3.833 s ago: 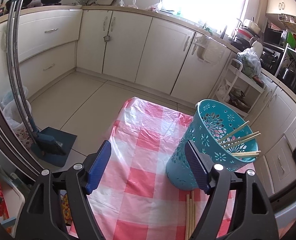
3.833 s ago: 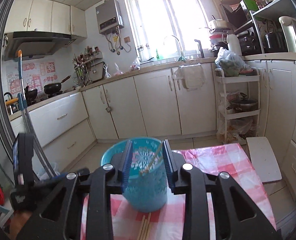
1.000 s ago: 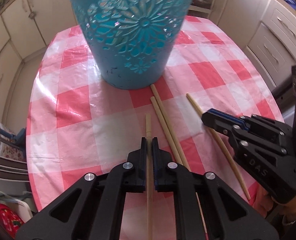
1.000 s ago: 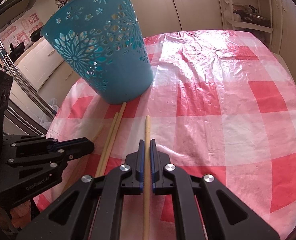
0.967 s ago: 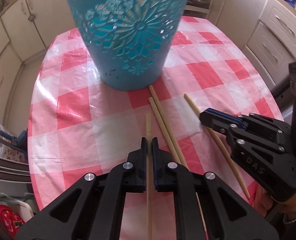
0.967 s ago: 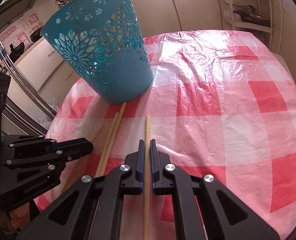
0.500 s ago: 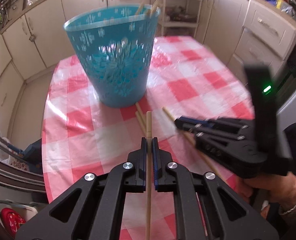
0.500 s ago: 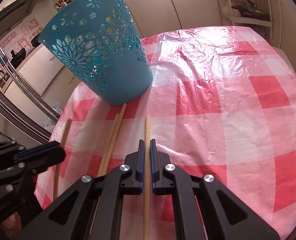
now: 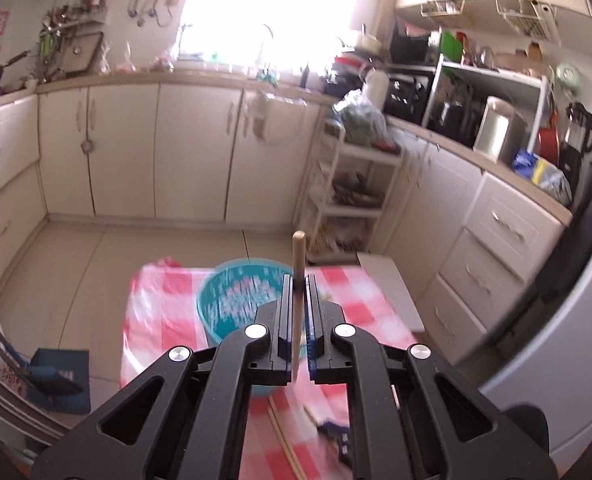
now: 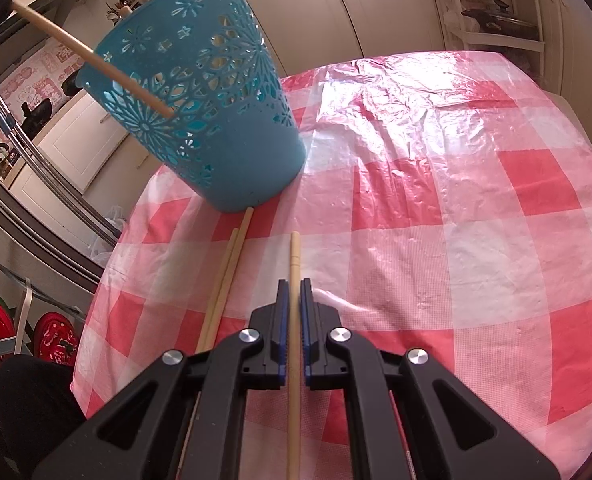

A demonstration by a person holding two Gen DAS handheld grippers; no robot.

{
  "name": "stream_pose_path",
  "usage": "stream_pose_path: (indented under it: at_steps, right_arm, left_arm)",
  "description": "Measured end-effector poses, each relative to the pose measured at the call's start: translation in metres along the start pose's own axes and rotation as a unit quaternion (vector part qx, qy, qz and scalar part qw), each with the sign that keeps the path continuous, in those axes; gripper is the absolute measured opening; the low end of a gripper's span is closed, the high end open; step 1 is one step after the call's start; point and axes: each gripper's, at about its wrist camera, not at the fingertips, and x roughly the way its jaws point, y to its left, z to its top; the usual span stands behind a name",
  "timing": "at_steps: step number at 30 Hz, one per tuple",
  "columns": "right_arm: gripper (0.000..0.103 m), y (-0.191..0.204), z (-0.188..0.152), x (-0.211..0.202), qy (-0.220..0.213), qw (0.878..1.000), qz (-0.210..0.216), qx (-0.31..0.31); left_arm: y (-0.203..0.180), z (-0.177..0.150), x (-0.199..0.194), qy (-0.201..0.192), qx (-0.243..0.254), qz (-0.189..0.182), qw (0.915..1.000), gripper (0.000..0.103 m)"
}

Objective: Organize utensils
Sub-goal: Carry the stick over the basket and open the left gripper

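We record: cream-coloured base cabinets [image 9: 136, 148] along two walls, pale tiled floor [image 9: 96, 256], bright overexposed window [image 9: 272, 8] above the counter, white open shelf trolley [image 9: 356, 200], grey-white refrigerator door [image 9: 568, 320] at right

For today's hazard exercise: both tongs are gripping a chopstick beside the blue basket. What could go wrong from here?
1. The left tongs pinch their chopstick at one spot, so it may pivot or slip before reaching the blue basket.
2. That basket leans and looks light; a knock might tip it.
3. Lifting, the right tongs and their chopstick could nudge the loose chopstick pair alongside.
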Motion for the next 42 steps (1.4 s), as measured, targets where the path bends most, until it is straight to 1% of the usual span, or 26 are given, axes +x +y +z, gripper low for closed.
stream_pose_path:
  at_steps: [1, 5, 10, 13, 16, 18, 20, 23, 33, 38, 42]
  right_arm:
    - [0.006, 0.0, 0.0, 0.0, 0.0, 1.0, 0.0, 0.001]
    - [0.006, -0.001, 0.0, -0.001, 0.001, 1.0, 0.005, 0.006]
    - [0.006, -0.003, 0.001, 0.0, 0.002, 1.0, 0.01, 0.011]
    - [0.006, -0.003, 0.001, 0.0, 0.002, 1.0, 0.009, 0.011]
    - [0.006, -0.003, 0.001, 0.0, 0.002, 1.0, 0.009, 0.011]
    - [0.006, -0.003, 0.001, 0.0, 0.002, 1.0, 0.01, 0.011]
    - [0.006, -0.003, 0.001, 0.0, 0.002, 1.0, 0.01, 0.012]
    - [0.006, -0.003, 0.001, 0.0, 0.002, 1.0, 0.01, 0.012]
    - [0.006, -0.004, 0.001, 0.0, 0.002, 1.0, 0.01, 0.013]
    - [0.006, -0.004, 0.001, 0.0, 0.003, 1.0, 0.01, 0.014]
    - [0.006, -0.004, 0.001, 0.0, 0.003, 1.0, 0.01, 0.014]
  left_arm:
    - [0.0, 0.008, 0.006, -0.004, -0.002, 0.005, 1.0, 0.005]
    - [-0.003, 0.029, 0.019, -0.014, -0.008, 0.001, 0.9999, 0.005]
    - [-0.003, 0.049, 0.019, -0.035, -0.014, 0.0, 0.9993, 0.005]
    - [0.0, 0.056, 0.02, -0.049, -0.012, 0.013, 0.9987, 0.005]
    - [0.004, 0.061, 0.025, -0.051, -0.015, 0.019, 0.9984, 0.005]
    - [0.005, 0.059, 0.031, -0.047, -0.015, 0.02, 0.9986, 0.005]
    - [0.004, 0.056, 0.037, -0.048, -0.008, 0.031, 0.9983, 0.005]
    - [0.007, 0.056, 0.041, -0.045, -0.015, 0.026, 0.9985, 0.005]
    - [0.01, 0.068, 0.037, -0.061, -0.018, 0.024, 0.9977, 0.005]
    - [0.01, 0.057, 0.05, -0.043, -0.012, 0.031, 0.9985, 0.005]
    - [0.012, 0.036, 0.069, -0.014, -0.011, 0.04, 0.9991, 0.005]
